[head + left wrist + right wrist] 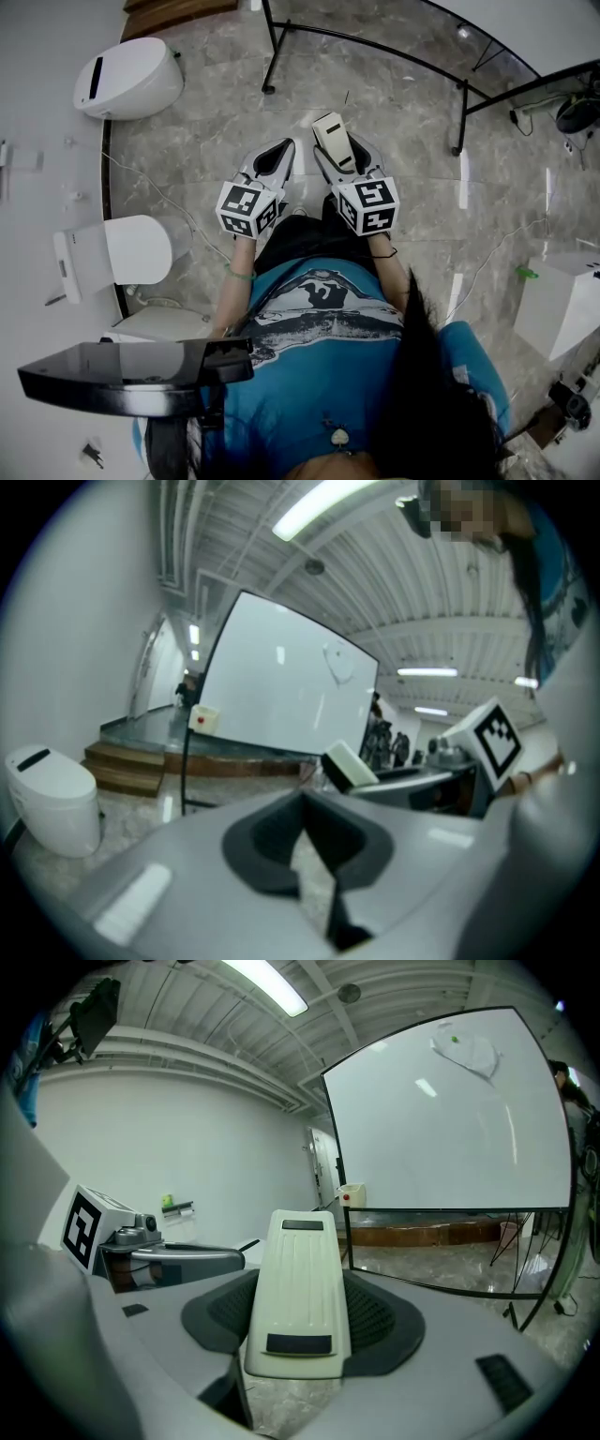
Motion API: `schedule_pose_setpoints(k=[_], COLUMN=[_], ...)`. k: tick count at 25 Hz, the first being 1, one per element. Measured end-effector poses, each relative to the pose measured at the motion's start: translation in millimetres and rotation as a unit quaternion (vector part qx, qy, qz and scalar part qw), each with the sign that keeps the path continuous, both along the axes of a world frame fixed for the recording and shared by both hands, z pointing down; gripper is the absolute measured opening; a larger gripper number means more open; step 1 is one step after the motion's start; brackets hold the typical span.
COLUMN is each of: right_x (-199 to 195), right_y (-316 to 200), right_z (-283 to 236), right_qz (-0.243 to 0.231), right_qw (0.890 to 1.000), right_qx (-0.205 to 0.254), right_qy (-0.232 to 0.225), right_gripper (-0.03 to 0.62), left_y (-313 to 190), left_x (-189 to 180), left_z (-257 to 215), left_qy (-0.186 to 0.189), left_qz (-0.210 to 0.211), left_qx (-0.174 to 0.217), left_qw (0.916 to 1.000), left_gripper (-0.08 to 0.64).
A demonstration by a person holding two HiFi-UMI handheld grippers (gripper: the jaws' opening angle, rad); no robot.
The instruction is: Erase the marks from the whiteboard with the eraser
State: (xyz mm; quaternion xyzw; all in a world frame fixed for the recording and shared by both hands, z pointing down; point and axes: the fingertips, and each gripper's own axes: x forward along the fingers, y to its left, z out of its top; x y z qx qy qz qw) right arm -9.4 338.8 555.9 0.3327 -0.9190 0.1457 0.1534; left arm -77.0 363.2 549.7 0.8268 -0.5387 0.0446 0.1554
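Observation:
The whiteboard (441, 1119) stands ahead on a black frame (375, 47). It carries a faint drawn outline with a green dot (464, 1049) near its top. In the left gripper view the whiteboard (281, 677) shows that same mark (339, 663) at its upper right. My right gripper (336, 150) (300, 1309) is shut on a cream plastic eraser (298, 1288) (330, 139) that sticks out forward. My left gripper (275, 155) (302, 808) is beside it at the left, shut, with nothing between its dark pads. Both are held at waist height, well short of the board.
A white toilet-like unit (127, 77) (52, 799) and a second one (122, 251) stand at the left wall. A small box with a red button (352, 1194) hangs on the board's stand. Wooden steps (122, 761) lie behind. A white box (562, 300) and cables sit at the right.

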Motion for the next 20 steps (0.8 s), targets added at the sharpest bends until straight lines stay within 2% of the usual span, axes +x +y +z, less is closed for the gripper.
schedule_pose_setpoints(k=[9,20], right_x=[2,7], right_y=[32,37], right_z=[7,10], right_qz=[0.008,0.011], right_qw=[1.0,0.999], right_qx=[0.001,0.006], right_qy=[0.009,0.032], right_gripper=[0.264,0.264], left_y=[29,30], left_x=[5,11], left_z=[7,6], left_qy=[0.001,0.004], left_qz=[0.019,0.029], left_qx=[-0.001,0.002], left_qw=[0.9998,0.9996], left_gripper=[0.005,0.005])
